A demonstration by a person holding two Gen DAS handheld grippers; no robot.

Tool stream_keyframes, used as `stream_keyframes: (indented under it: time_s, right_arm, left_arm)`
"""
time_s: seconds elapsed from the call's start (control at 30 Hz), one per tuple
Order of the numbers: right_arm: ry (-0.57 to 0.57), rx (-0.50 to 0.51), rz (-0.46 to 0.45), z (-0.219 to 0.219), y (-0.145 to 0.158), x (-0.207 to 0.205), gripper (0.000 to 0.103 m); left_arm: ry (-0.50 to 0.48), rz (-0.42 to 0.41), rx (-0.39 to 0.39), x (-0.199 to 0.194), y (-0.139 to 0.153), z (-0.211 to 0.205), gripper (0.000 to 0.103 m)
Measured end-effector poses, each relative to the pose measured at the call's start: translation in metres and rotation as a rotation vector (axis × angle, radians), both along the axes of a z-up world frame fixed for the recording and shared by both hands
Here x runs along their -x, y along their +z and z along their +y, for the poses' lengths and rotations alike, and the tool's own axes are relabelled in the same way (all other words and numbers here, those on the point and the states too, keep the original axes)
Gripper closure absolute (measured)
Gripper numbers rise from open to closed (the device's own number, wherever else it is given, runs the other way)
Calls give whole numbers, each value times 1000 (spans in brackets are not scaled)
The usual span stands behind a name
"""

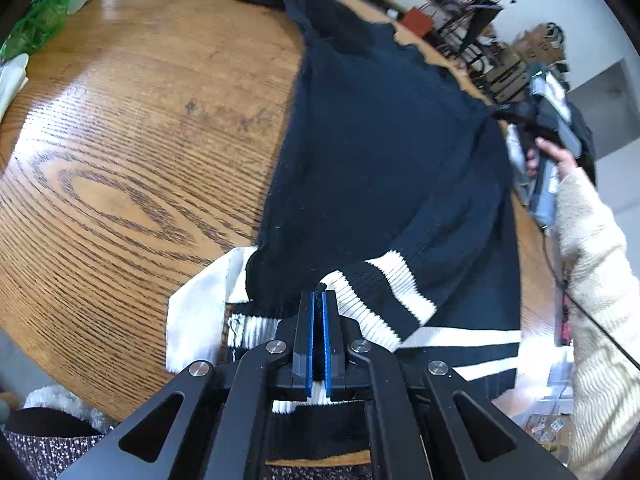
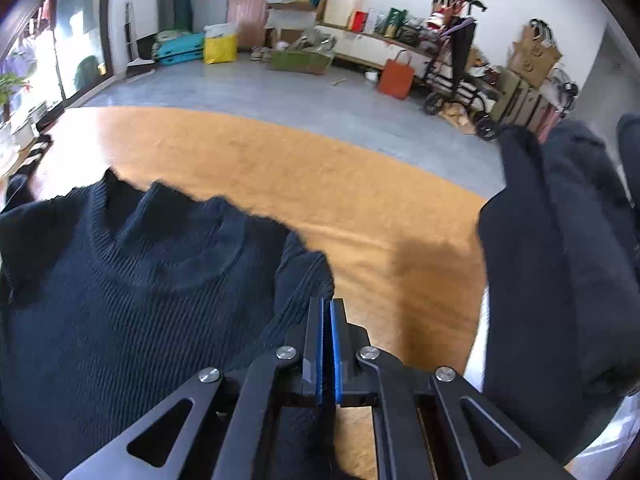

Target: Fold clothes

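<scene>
A dark navy knit sweater (image 1: 380, 152) with white stripes at hem and cuff lies spread on the round wooden table (image 1: 140, 120). My left gripper (image 1: 319, 296) is shut on the striped cuff (image 1: 360, 292) at the near edge. In the right wrist view the ribbed collar (image 2: 172, 232) faces me, and my right gripper (image 2: 326, 304) is shut on the bunched shoulder fabric beside it. The left wrist view shows the right gripper (image 1: 504, 114), held by a hand in a cream sleeve, pulling that shoulder to a point. More dark cloth (image 2: 560, 260) hangs at the right; I cannot tell what it belongs to.
A white cloth (image 1: 196, 320) lies under the sweater's hem near the table's front edge. A green plastic bag (image 1: 36, 20) and other items sit at the table's far left. Beyond the table are grey floor, boxes, bags and a stroller (image 2: 452, 76).
</scene>
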State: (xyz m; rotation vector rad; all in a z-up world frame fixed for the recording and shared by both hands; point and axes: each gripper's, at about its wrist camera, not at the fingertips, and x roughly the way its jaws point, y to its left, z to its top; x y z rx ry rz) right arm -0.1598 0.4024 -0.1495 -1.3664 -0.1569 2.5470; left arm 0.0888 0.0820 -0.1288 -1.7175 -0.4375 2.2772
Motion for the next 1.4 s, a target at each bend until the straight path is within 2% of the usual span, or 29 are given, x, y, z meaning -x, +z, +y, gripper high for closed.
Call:
stream_keyframes:
  time_s: [0.13,0.3,0.37,0.4,0.43,0.47,0.57,0.6,0.73,0.87,0.93,0.97,1.0,1.03,1.1,1.23,1.33,1.4]
  right_arm:
    - [-43,-44,9,6,-4,17,99]
    - [-99,-47,-25,15,-26,33,99]
    - [-122,-98,-22,12,-32,33,97]
    - [-133,-119,-13,11,-32,32,83]
    - [-148,-127,-6,11,-30,31,63]
    - [-160,-125,5,12,-26,28,55]
    - [-138,-46,78,10,1,8,47]
    - [-126,-18,92,9,11,0,40]
    - [-52,9,69,2,25,-43,35]
    - [7,6,23,-2,26,-84,36]
    - [20,17,1,4,21,-100,46]
    - [21,25,-7,7,19,-105,49]
    - [15,27,-14,12,17,-106,59]
    - [8,28,-20,16,16,-108,69]
    - [-1,24,-19,22,17,-106,78]
    - [-5,25,-24,28,13,-88,78]
    - [21,75,-38,22,2,-80,78]
    - [50,55,-61,13,-9,-80,81]
  left_arm:
    - [-34,19,25,1,3,11,100]
    - [-84,40,120,-3,4,28,99]
    - [-90,28,139,-4,4,30,99]
    - [-92,21,145,-5,4,31,99]
    - [-95,14,152,-5,4,31,99]
    - [-96,8,158,-5,4,32,98]
    - [-80,-1,167,-8,4,32,98]
    - [-77,-2,171,-8,4,33,98]
    - [-58,-10,192,-12,6,32,94]
    - [-34,3,226,-21,16,25,85]
    - [-19,21,232,-21,24,18,74]
    - [-12,31,236,-21,28,14,64]
    - [-5,40,239,-20,32,10,60]
    - [1,50,243,-20,36,7,59]
    - [2,82,264,-17,46,9,58]
    - [-34,124,273,3,55,21,54]
    - [-69,136,242,7,52,37,54]
    - [-90,143,225,7,47,48,54]
